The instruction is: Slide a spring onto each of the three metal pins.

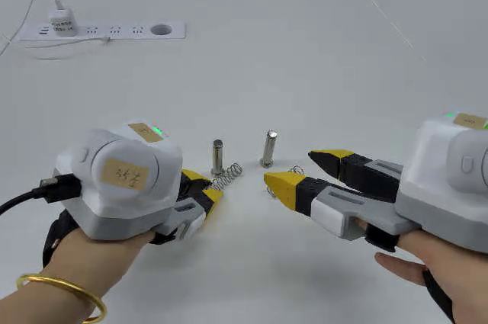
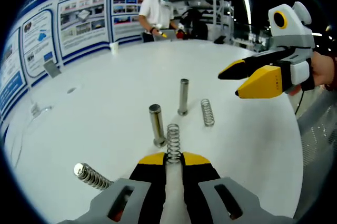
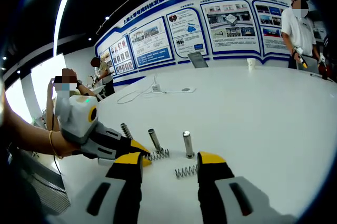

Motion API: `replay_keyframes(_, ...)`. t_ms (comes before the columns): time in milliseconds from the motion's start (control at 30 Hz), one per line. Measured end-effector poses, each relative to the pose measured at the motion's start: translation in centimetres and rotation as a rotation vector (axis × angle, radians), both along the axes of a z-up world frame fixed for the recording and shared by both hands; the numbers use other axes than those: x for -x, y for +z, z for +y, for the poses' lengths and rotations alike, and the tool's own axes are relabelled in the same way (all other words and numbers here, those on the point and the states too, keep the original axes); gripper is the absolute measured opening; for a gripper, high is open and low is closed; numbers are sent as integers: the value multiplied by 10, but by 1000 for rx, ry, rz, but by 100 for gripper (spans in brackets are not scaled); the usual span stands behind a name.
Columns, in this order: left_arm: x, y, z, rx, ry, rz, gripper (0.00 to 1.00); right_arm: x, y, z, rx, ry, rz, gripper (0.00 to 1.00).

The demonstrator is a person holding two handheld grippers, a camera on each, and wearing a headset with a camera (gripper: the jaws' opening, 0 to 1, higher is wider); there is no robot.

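Two bare metal pins stand upright on the white table, one just ahead of my left gripper and one to its right. My left gripper is shut on a spring, which sticks out from its tips toward the nearer pin. A loose spring lies beside the farther pin. My right gripper is open over that loose spring, with nothing between its jaws. A third pin lies on its side with a spring around it, left of my left gripper.
A white power strip with a plug and cable lies at the far left of the table. A person stands beyond the table's far edge, and another person is off to the side.
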State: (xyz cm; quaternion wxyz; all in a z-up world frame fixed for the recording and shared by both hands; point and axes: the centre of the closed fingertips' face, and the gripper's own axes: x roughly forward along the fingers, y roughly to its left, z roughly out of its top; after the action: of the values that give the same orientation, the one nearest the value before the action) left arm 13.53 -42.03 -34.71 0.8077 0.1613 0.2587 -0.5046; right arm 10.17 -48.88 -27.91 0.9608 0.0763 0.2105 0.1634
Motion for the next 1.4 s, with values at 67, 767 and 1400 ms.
replay_keyframes(67, 1, 0, 2, 1, 0, 0, 10, 0, 1, 0, -5, -2, 0, 43)
replay_keyframes(767, 25, 49, 9, 143, 17, -59, 10, -4, 22, 18, -195, -9, 13, 36)
replay_keyframes(1400, 39, 96, 16, 327, 39, -135, 10, -4, 44, 46, -472, 15, 41, 28)
